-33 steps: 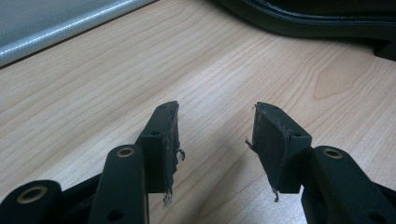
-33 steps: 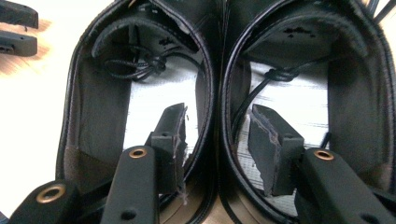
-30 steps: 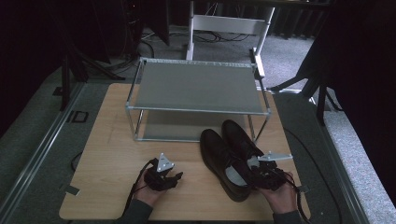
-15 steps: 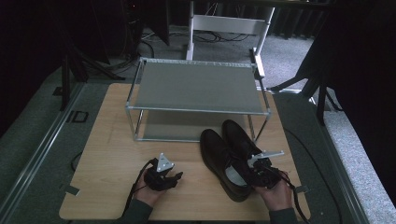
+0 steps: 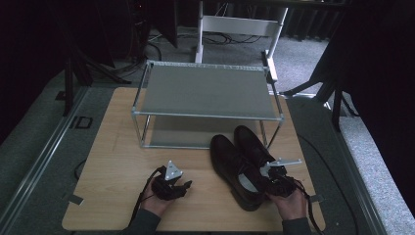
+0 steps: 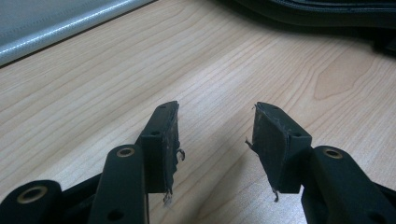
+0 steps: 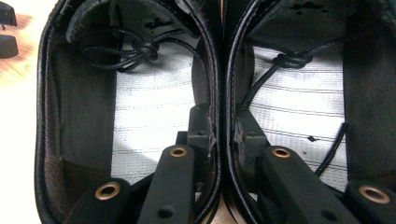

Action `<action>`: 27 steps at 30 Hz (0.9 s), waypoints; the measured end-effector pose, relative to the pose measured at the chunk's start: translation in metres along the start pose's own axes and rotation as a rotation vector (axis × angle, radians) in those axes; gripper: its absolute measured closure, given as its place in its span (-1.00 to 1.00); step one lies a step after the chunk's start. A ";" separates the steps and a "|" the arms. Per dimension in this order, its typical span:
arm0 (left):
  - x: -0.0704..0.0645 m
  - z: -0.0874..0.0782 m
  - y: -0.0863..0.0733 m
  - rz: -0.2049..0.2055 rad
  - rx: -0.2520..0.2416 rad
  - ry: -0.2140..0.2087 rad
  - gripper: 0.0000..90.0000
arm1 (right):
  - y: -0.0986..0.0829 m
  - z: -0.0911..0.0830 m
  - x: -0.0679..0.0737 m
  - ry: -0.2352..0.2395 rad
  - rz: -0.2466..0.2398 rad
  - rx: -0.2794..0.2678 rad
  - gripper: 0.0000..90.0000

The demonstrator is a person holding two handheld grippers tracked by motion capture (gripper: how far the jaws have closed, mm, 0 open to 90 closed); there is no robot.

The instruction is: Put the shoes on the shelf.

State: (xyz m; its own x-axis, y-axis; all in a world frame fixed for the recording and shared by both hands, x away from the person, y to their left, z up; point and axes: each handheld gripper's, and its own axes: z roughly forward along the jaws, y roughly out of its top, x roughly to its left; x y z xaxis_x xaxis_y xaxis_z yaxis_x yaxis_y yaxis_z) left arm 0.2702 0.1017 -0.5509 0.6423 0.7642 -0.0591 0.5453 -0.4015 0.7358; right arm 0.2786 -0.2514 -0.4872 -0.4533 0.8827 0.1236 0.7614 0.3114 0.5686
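Right gripper view has the right gripper [image 7: 223, 135] pinching the touching inner walls of both black shoes [image 5: 243, 164] (one jaw inside each), just in front of the shoe rack [image 5: 205, 93]. Left gripper [image 6: 215, 135] sits gaping wide, holding nothing, left of the shoes.

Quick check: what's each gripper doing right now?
Left gripper: open, holding nothing, over bare table.
Right gripper: shut on the touching inner walls of the two shoes, one jaw inside each.

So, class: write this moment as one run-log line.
left gripper: open, over table, idle | right gripper: shut on shoes, one jaw inside each | rack: behind
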 end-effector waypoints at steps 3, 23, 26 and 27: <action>0.000 0.000 0.000 -0.001 -0.003 0.001 0.14 | -0.001 0.000 0.000 0.001 0.007 -0.010 0.79; 0.001 0.000 0.001 -0.003 -0.005 0.001 0.14 | 0.017 -0.001 0.007 -0.006 0.030 -0.071 0.79; 0.001 0.000 0.001 -0.003 -0.003 0.001 0.14 | 0.020 -0.001 0.008 -0.008 0.030 -0.073 0.79; 0.001 0.000 0.001 -0.004 -0.004 0.001 0.14 | 0.021 0.000 0.009 -0.012 0.031 -0.077 0.79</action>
State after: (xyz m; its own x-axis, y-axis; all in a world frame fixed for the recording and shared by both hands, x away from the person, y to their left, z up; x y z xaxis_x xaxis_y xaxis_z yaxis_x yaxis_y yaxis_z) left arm 0.2713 0.1025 -0.5505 0.6394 0.7663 -0.0619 0.5461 -0.3960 0.7382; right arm 0.2904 -0.2367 -0.4738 -0.4244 0.8957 0.1326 0.7368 0.2566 0.6255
